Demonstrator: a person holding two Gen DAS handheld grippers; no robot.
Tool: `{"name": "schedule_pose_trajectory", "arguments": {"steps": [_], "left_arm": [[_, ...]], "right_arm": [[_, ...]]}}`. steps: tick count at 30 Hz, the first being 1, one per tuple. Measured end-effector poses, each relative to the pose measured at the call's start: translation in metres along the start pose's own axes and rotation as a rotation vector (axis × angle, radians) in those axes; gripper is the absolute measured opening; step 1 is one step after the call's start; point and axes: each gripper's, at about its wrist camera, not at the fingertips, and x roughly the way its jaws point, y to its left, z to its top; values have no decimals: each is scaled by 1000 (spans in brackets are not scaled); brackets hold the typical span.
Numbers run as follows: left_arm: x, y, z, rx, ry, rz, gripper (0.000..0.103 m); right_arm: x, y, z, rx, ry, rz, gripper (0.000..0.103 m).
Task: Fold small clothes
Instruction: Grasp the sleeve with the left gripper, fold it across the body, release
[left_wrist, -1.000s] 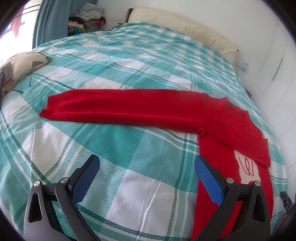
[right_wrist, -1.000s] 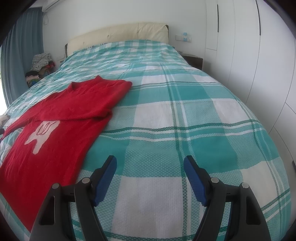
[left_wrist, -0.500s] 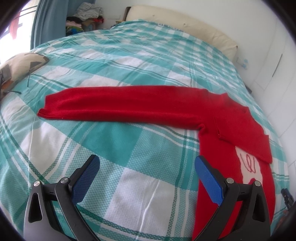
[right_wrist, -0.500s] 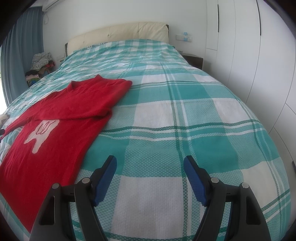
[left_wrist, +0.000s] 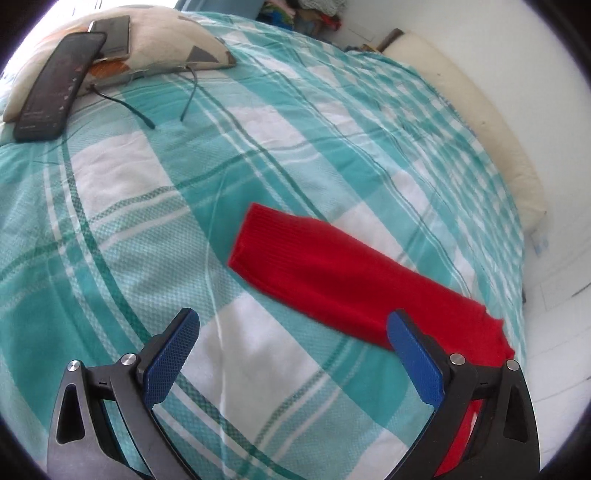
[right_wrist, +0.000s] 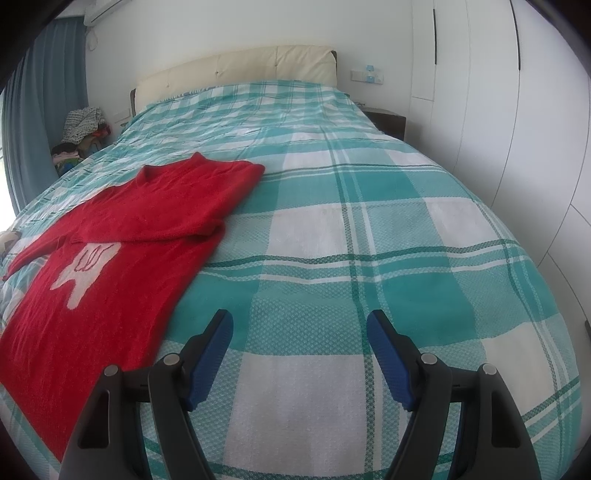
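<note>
A red sweater (right_wrist: 122, 254) with a white motif lies flat on the teal and white checked bedspread (right_wrist: 369, 236). Its right sleeve is folded across the chest. Its other sleeve (left_wrist: 332, 280) stretches out straight, cuff end toward the middle of the left wrist view. My left gripper (left_wrist: 291, 332) hovers open just short of that cuff, nothing between its blue pads. My right gripper (right_wrist: 300, 328) is open over bare bedspread to the right of the sweater's hem, holding nothing.
A patterned cushion (left_wrist: 159, 48) at the bed's left edge carries a dark phone (left_wrist: 55, 85) and a second device; a pair of glasses lies beside it. A cream headboard (right_wrist: 236, 70), white wardrobe doors (right_wrist: 517, 110) and a clothes pile (right_wrist: 81, 133) surround the bed.
The left gripper has swung left along the outstretched sleeve and rolled, so the cuff now lies ahead of it and the cushion with the phone has come into view. The right gripper has stayed still.
</note>
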Motion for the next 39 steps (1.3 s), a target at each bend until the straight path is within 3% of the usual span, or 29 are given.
{"name": "schedule_pose_trajectory", "arguments": {"steps": [5,10,12,13,17,20,23,29,34,36,37,38,39], "left_arm": [[35,10,40,26,108,33,85],[65,0,50,114,186,54,67],[69,-8,49,180,181,90,33],[70,-10,49,192,184,95,7],[43,-33,54,203,147,80,7],[5,-93,52,342,82,33,7],[-29,-178,33,494,58,-78,7],[-57,-346,-48,764,113,-325,7],[-46,-425,-136,898,194,-426,9],[-29,-438,-164,888,263,-466,31],[-23,-440,-177,866,296,-483,60],[-18,-440,-188,840,313,-493,76],[-16,-437,-194,819,322,-499,77]], "right_arm": [[3,6,-1,-27,8,-3,74],[6,11,-4,-55,22,-15,74],[6,13,-4,-63,23,-18,74],[7,14,-5,-65,24,-18,74],[4,15,-3,-59,19,4,74],[-4,19,0,-57,-5,36,74],[-12,23,4,-62,-31,65,74],[-23,26,8,-74,-62,89,74],[-27,25,10,-63,-72,105,74],[-27,24,11,-62,-76,105,74],[-27,23,11,-61,-79,105,74],[-28,22,11,-57,-83,104,74],[-28,21,12,-52,-86,103,74]]}}
